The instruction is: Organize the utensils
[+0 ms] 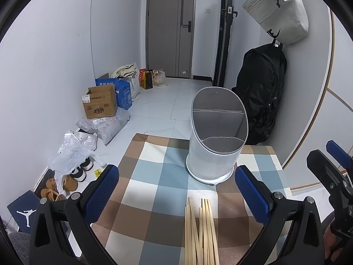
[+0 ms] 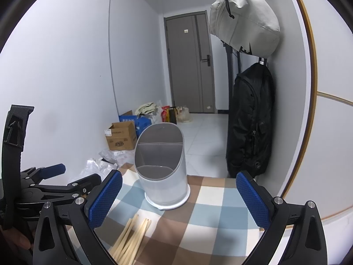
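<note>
A bundle of several wooden chopsticks [image 1: 200, 231] lies on the checked tablecloth [image 1: 154, 176], near its front edge. Beyond it stands a pale grey utensil holder [image 1: 215, 145] with a slanted opening split into compartments, all of them bare. My left gripper [image 1: 176, 194] is open and hovers above the cloth, with the chopstick tips between its blue pads [image 1: 100, 193]. In the right wrist view my right gripper [image 2: 179, 201] is also open, the chopsticks [image 2: 130, 240] lying low left of its middle and the holder [image 2: 162, 167] straight ahead. Neither gripper holds anything.
The table's far edge drops to a tiled floor with cardboard boxes [image 1: 100, 103], plastic bags [image 1: 72, 152] and shoes [image 1: 79, 172] along the left wall. A black backpack [image 1: 262, 92] and a grey bag [image 1: 278, 11] hang on the right wall, close behind the holder.
</note>
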### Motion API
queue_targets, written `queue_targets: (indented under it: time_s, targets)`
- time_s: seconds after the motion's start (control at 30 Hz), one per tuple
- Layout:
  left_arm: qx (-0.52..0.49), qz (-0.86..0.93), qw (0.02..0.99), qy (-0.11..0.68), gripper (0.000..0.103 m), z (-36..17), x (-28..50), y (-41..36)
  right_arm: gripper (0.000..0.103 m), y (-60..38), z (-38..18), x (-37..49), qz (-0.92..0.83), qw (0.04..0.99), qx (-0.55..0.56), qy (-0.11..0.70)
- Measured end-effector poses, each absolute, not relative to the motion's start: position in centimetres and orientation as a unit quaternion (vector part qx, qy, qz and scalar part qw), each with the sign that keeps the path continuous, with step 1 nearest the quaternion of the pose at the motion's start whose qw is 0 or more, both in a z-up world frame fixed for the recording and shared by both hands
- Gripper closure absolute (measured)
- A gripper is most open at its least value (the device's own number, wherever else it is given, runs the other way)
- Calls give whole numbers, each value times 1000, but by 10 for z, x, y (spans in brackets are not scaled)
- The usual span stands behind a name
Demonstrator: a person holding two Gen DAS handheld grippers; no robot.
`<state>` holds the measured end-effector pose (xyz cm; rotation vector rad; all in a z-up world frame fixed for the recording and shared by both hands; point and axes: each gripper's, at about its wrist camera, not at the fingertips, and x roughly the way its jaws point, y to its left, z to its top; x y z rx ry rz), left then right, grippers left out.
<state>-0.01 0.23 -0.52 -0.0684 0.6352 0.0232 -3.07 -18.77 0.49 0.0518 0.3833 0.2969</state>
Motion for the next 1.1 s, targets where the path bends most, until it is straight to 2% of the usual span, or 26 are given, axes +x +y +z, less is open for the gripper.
queue_targets:
  time_s: [0.53,0.87,1.1]
  targets:
    - [-39,15,944,329,1,-9,3,6,0,-189,3,-28,139,970,26,197]
    - [-53,10,926,375,1,-25,19,24,0,-194,-6,-10,125,963,32,237]
    - [-59,-24,893,446,6,-55,31,24,0,-194,-14,6,142,952,41,268]
